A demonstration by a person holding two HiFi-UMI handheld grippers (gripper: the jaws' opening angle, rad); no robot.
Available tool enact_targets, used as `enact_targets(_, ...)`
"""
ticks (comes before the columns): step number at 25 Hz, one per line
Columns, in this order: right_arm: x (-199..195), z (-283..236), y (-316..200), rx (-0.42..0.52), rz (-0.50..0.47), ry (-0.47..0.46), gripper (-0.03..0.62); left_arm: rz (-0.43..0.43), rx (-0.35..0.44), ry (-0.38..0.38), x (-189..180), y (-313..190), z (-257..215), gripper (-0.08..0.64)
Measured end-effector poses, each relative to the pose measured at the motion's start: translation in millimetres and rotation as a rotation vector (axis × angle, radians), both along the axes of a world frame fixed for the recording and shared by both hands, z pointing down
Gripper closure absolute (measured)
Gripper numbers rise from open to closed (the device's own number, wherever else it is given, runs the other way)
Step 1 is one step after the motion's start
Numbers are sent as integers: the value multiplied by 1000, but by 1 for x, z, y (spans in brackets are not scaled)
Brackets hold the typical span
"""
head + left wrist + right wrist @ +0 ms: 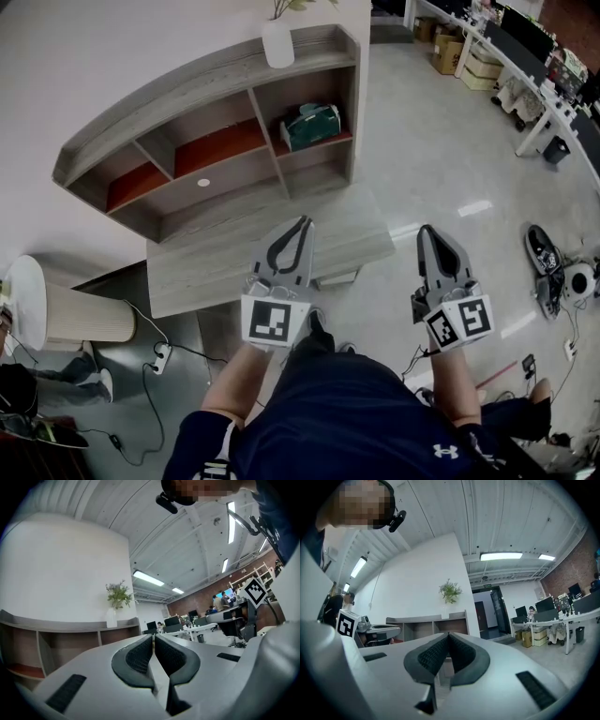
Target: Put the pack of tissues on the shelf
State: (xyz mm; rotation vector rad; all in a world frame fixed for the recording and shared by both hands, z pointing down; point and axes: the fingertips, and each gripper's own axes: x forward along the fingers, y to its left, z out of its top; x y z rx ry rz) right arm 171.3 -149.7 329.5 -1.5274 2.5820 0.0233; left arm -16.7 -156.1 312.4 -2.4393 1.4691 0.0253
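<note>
The green pack of tissues (312,126) lies in the upper right compartment of the grey wooden shelf (202,89), below a white vase (277,43). My left gripper (302,222) is held over the low grey table (216,267) in front of the shelf, jaws shut with nothing between them. My right gripper (427,231) hovers over the floor just past the table's right end, also shut and empty. In the left gripper view the closed pads (140,656) point toward the shelf (70,637). The right gripper view shows its closed pads (436,654) with the shelf (429,623) far off.
A pale cylindrical lamp shade (84,317) stands at the left, with a power strip and cables (159,354) on the floor beside it. Shoes (544,249) lie on the floor at the right. Office desks (525,66) and boxes line the far right.
</note>
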Motion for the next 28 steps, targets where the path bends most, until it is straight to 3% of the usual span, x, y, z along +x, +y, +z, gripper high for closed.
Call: enact_targets(28, -22, -2, -39, 1, -15, 17, 581, 8, -18, -13, -19, -41, 3, 531)
